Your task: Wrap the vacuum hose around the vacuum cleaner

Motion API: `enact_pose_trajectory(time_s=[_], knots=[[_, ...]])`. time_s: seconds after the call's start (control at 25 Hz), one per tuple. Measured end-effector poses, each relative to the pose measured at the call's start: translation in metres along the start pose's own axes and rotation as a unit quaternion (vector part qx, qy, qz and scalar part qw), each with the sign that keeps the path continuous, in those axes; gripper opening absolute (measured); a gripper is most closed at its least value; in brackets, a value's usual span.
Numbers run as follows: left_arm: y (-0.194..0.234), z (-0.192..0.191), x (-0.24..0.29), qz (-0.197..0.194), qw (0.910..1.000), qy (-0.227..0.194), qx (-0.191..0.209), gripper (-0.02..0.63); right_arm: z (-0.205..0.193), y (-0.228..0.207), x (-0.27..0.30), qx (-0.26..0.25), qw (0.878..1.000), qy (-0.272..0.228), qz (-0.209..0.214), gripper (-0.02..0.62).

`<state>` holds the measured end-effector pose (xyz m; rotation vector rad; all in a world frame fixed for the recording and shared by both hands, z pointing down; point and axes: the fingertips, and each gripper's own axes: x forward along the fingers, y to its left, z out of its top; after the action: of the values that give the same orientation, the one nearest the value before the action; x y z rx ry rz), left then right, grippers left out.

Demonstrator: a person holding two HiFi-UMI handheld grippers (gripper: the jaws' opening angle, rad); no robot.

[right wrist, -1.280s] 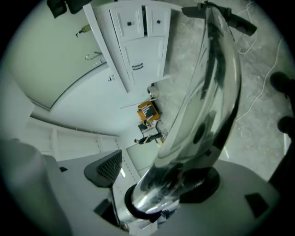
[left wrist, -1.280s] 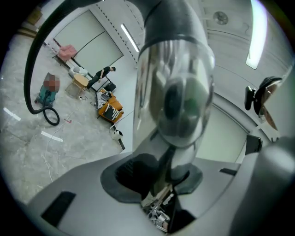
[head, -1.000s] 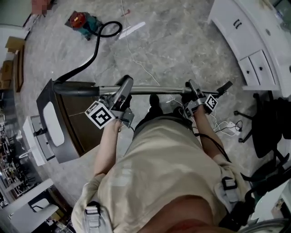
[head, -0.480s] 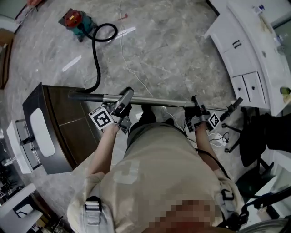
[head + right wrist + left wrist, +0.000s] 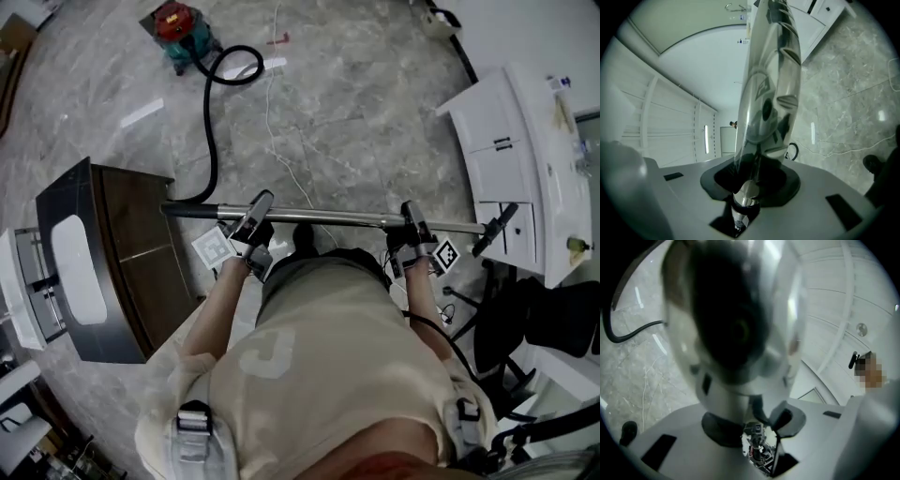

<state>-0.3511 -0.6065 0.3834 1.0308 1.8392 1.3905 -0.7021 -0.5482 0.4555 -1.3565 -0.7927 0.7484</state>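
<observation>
Hose (image 5: 212, 131): black, loose on the grey floor (image 5: 356, 112). It loops from the vacuum (image 5: 176, 30) at the upper left of the head view down to the left end of the wand (image 5: 328, 217).
Wand: metal tube, level across mid-frame in front of the person.
Left tongs (image 5: 255, 212): jaws part-closed, clamped on the wand near its hose end.
Right tongs (image 5: 411, 218): jaws have just been closing, with the wand between them and gripped toward its right end.
Cabinet (image 5: 122, 272): dark, at frame left, its upper corner by the wand's left end.
</observation>
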Motion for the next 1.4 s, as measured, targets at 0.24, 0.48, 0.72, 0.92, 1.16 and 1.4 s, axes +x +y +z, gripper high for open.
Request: enact_pose_trajectory(time_s=[0.24,0.48,0.72,0.92,1.16,1.4], knots=[[0.028,0.028,-0.027,0.019,0.9963,-0.066,-0.051,0.135,-0.022,0.012,0.059,-0.043,0.997,0.068,-0.006,0.104],[0.042,0.041,-0.027,0.039,0.9914,-0.111,-0.058,0.135,-0.022,0.016,0.108,-0.058,0.990,0.125,0.003,0.104],[0.048,0.062,0.007,0.071,0.9843,-0.155,-0.046,0.135,-0.002,0.015,0.176,-0.045,0.982,0.184,0.019,0.106],[0.050,0.063,0.040,0.112,0.9750,-0.189,-0.032,0.135,0.028,0.007,0.218,-0.035,0.968,0.247,0.009,0.104],[0.046,0.056,0.089,0.141,0.9650,-0.220,-0.019,0.137,0.070,0.011,0.257,-0.030,0.947,0.320,0.016,0.106],[0.046,0.037,0.128,0.170,0.9513,-0.256,-0.026,0.138,0.111,0.003,0.294,-0.020,0.931,0.365,0.008,0.106]])
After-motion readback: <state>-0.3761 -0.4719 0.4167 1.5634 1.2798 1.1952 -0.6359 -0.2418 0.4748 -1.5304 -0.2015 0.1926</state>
